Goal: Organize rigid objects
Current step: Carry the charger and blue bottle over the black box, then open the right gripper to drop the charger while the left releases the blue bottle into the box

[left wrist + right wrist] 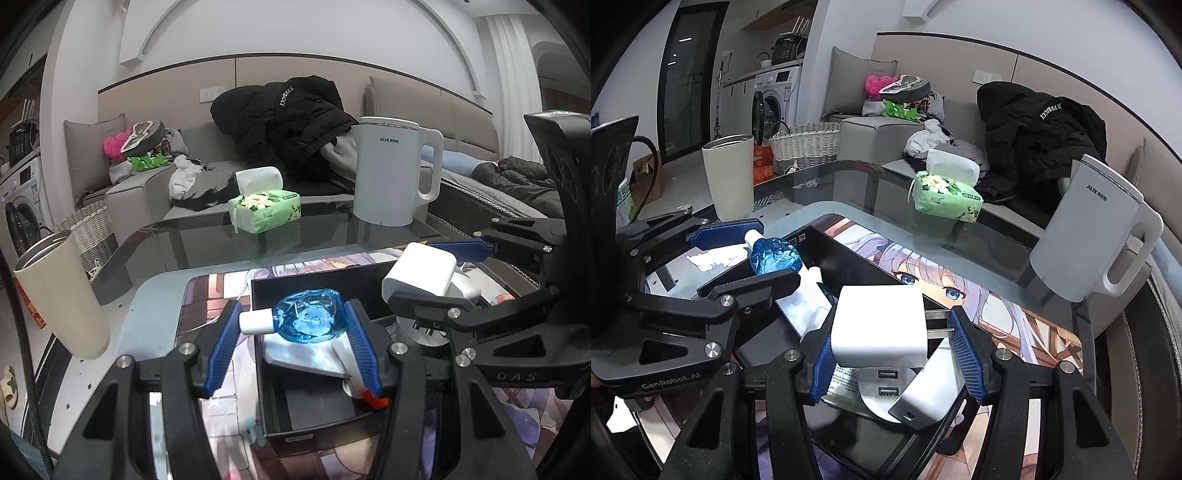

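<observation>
Over the black box [317, 421] at the tabletop's near edge, my left gripper [291, 325] clamps a blue bottle [308, 319] by its sides, while my right gripper [892, 341] grips a white charger [879, 325] above the box's right end.

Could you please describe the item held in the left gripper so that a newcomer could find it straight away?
Start at the glass table, then find the open black box on its illustrated mat. Above the box, the left gripper clamps a small blue bottle with a white cap. It is the only clear blue thing; the items nearby are white.
</observation>
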